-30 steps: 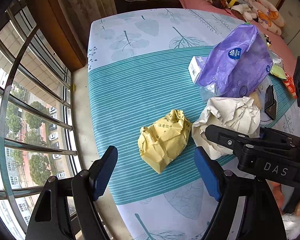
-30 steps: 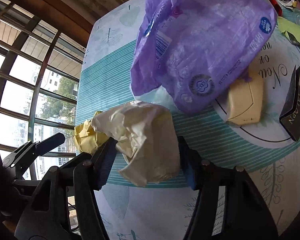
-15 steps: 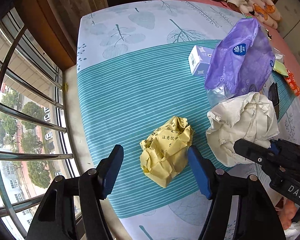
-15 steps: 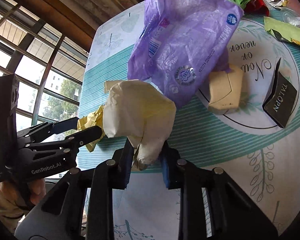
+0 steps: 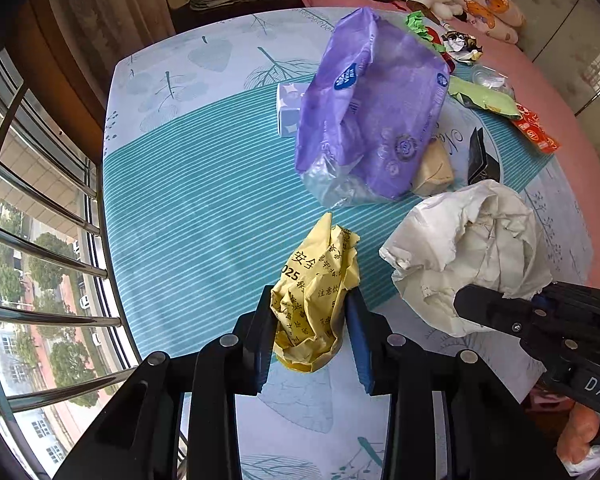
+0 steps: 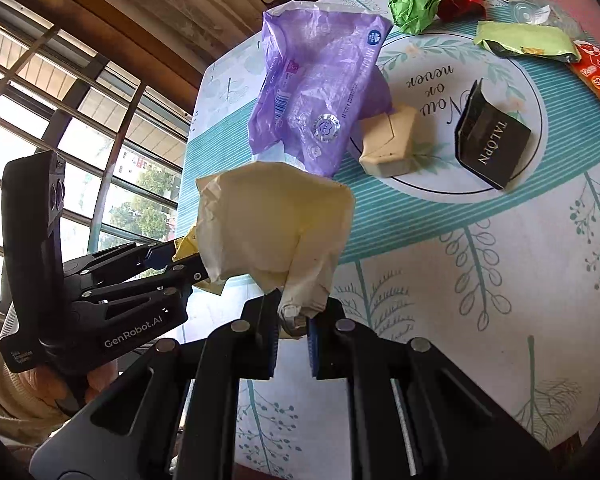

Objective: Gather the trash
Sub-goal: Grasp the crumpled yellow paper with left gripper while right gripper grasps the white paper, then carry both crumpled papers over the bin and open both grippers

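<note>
Our left gripper [image 5: 310, 334] clenches the light yellow paper wad [image 5: 316, 300]; our right gripper [image 6: 290, 326] pinches the soft white wad [image 6: 274, 220] by its tail.

black hand-held gripper [image 6: 291, 330], blue pads [image 5: 358, 342], cream sleeve [image 6: 8, 392]

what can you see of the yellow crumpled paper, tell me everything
The yellow crumpled paper is a wadded sheet, creased all over, printed with black Chinese characters and the digits 025. It stands upright, one pointed flap sticking up, pinched between the blue-padded fingers of the left gripper, above the striped teal tablecloth. Whether its base touches the cloth cannot be told. From the right wrist view only a yellow sliver shows, behind the white crumpled paper.
</note>
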